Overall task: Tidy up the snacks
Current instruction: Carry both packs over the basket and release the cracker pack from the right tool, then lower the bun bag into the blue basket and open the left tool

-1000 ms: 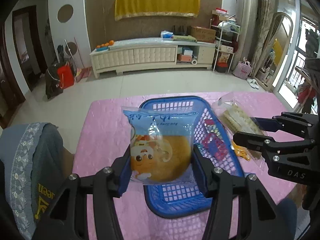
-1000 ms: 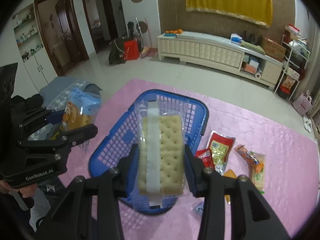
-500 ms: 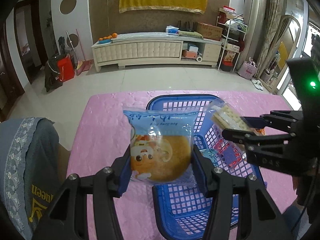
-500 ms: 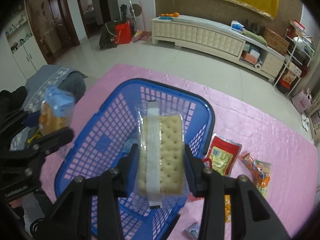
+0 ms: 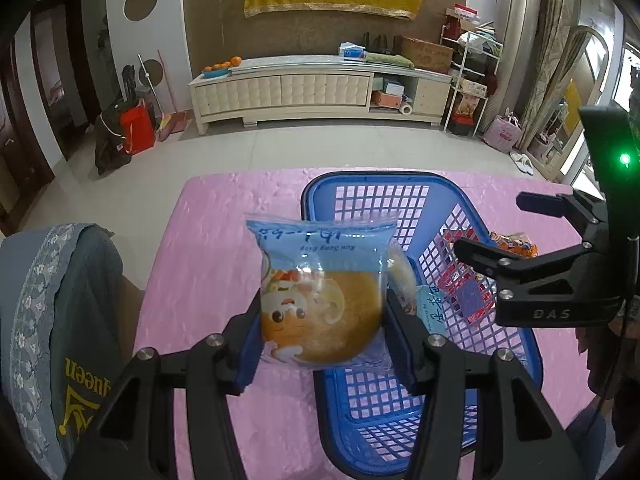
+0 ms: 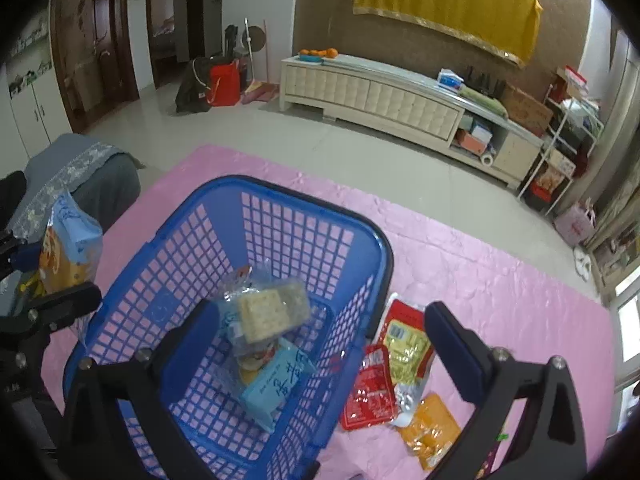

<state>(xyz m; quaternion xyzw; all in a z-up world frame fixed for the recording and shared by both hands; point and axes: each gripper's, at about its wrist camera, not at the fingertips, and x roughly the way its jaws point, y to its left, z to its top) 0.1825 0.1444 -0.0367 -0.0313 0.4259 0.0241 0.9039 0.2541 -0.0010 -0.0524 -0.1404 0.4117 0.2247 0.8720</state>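
Note:
My left gripper [image 5: 322,312] is shut on a blue-topped bun packet [image 5: 320,296], held above the left rim of the blue basket [image 5: 376,178]. My right gripper [image 6: 316,332] is open and empty above the basket [image 6: 312,196]. The clear cracker packet [image 6: 266,312] lies in the basket on top of a light-blue packet [image 6: 276,384]. The right gripper also shows at the right of the left wrist view [image 5: 486,228], and the bun packet shows at the left of the right wrist view [image 6: 68,248].
A pink cloth [image 6: 480,264] covers the table. Right of the basket lie a yellow-red packet [image 6: 406,340], a red packet [image 6: 370,392] and an orange packet [image 6: 430,432]. A grey-covered chair [image 5: 52,300] stands at the table's left.
My right gripper has opened and the cracker packet has dropped into the basket. The left gripper still holds the bun packet, little moved.

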